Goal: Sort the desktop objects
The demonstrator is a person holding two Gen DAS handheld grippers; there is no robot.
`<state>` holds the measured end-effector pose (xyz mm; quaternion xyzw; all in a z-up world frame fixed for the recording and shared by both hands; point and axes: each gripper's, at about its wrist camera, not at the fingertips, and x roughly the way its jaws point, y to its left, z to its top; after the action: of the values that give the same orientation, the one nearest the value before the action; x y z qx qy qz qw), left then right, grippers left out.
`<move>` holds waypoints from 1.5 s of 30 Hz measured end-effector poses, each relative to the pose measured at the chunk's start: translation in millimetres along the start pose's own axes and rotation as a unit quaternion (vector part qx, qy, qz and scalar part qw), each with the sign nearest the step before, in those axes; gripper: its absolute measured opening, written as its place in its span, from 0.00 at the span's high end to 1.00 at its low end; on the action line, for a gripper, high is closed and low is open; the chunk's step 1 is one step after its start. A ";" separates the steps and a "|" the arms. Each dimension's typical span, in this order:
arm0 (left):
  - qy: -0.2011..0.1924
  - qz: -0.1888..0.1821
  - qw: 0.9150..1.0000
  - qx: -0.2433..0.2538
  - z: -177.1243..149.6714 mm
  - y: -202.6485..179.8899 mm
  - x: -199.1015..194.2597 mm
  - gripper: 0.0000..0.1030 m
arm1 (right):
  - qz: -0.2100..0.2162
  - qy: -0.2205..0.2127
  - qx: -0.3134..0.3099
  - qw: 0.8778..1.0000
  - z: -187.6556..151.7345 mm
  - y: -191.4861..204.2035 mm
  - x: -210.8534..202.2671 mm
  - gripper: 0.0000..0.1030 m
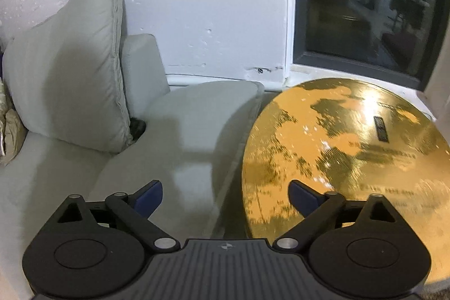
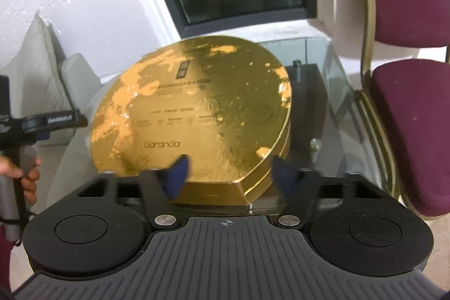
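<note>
A large round gold box (image 2: 197, 114) with a worn lid lies on a glass table (image 2: 332, 92). In the left wrist view it (image 1: 346, 148) fills the right side. My right gripper (image 2: 229, 173) is open, its blue fingertips (image 2: 177, 173) spread at the box's near edge, empty. My left gripper (image 1: 226, 196) is open and empty, hovering over the box's left edge and the sofa beside it. The left gripper also shows in the right wrist view (image 2: 50, 123), held by a hand at the far left.
A grey sofa (image 1: 157, 142) with a cushion (image 1: 67, 75) stands left of the table. A dark window (image 1: 365, 4) is behind. A purple chair (image 2: 407, 103) stands right of the table. Dark table fittings (image 2: 303, 92) show under the glass.
</note>
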<state>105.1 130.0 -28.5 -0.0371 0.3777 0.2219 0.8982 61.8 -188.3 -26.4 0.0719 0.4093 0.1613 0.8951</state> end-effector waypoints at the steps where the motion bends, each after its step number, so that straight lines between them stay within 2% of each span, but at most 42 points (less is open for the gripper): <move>1: 0.001 -0.008 1.000 0.000 2.2 -1.6 6.1 0.12 | 0.005 0.003 -0.001 1.000 -1.4 0.4 1.3 0.42; 5: 0.021 -0.073 0.997 -0.017 12.9 -6.4 27.7 0.19 | 0.021 0.012 -0.011 1.000 -7.9 0.9 2.9 0.42; 6: 0.026 -0.078 0.996 -0.023 16.2 -8.1 33.3 0.19 | 0.021 0.014 -0.009 1.000 -8.3 -0.3 3.3 0.42; 10: 0.034 -0.019 0.999 -0.034 27.2 -14.7 54.6 0.19 | 0.018 0.016 -0.002 1.000 -9.1 -5.9 1.9 0.42; 12: 0.042 -0.001 0.998 -0.036 32.6 -14.9 65.9 0.19 | 0.017 0.015 -0.001 1.000 -9.2 -7.5 0.5 0.41; 13: 0.045 0.003 0.998 -0.038 34.8 -14.4 69.8 0.14 | 0.017 0.015 -0.002 1.000 -9.3 -8.3 0.0 0.41; 21: 0.065 -0.009 0.996 -0.058 47.9 -8.5 89.2 0.06 | 0.019 0.018 -0.008 1.000 -10.1 -8.1 -1.0 0.41; 24: 0.071 0.004 0.996 -0.046 47.3 -7.5 82.1 0.13 | 0.020 0.013 -0.011 1.000 -9.1 -6.6 -4.9 0.40; 27: 0.070 0.012 0.997 -0.002 37.6 -10.1 52.2 0.07 | 0.022 0.007 -0.013 1.000 -6.4 -6.1 -9.3 0.38; 29: 0.060 0.001 0.998 0.036 23.9 -16.2 26.1 0.05 | 0.024 0.003 -0.020 1.000 -3.5 -5.6 -9.5 0.32; 32: 0.054 -0.017 0.995 0.077 -1.4 -27.2 -0.5 0.04 | 0.018 0.007 -0.044 0.999 1.5 -0.7 4.6 0.31; 35: 0.057 0.000 0.994 0.089 -21.1 -34.6 -7.8 0.05 | -0.012 0.012 -0.084 0.996 4.9 6.1 33.4 0.39; 39: 0.082 0.010 0.993 0.085 -34.9 -34.2 -3.0 0.05 | -0.046 0.039 -0.106 0.992 4.8 11.1 70.3 0.41; 42: 0.091 0.011 0.992 0.082 -40.4 -28.3 -2.7 0.03 | -0.054 0.049 -0.109 0.991 2.3 11.9 77.5 0.41; 45: 0.104 0.020 0.991 0.083 -39.4 -27.2 -12.5 0.06 | -0.052 0.062 -0.108 0.991 1.0 11.3 72.2 0.41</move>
<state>82.9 91.7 -50.6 0.0224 0.4869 0.2021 0.8495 104.1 -152.6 -74.0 -0.0564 0.4476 0.1620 0.8777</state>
